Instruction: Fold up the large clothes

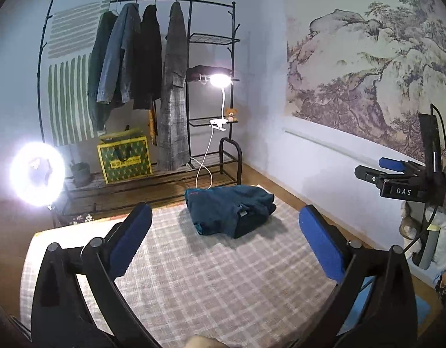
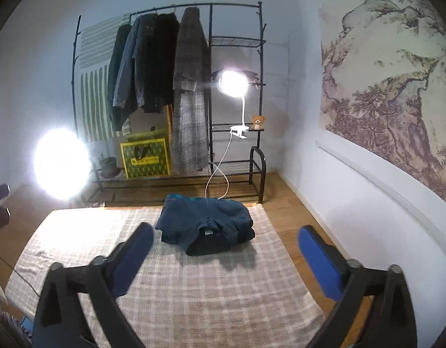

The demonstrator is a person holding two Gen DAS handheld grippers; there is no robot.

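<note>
A black clothes rack [image 1: 141, 87] stands at 11 o'clock with four coats [image 1: 136, 58] hanging on it. Under them sits a yellow-green box [image 1: 125, 159] beside a small plant pot [image 1: 80, 172]. A little teddy bear [image 1: 231, 114] sits on a shelf by a white clip lamp [image 1: 220, 81] (very bright). A ring light [image 1: 37, 171] glows at 9 o'clock. A mountain painting [image 1: 367, 66] fills the wall at 2 o'clock.

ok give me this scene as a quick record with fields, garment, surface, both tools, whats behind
garment: dark blue garment, folded into a compact bundle, collar label showing
surface: checked cloth, garment at its far end
left tool: open, nothing between its fingers, short of the garment
right tool: open, empty, short of the garment
behind: black clothes rack with hanging coats, clip lamp lit, small teddy bear on a shelf, yellow-green box
right wall: landscape mural
</note>
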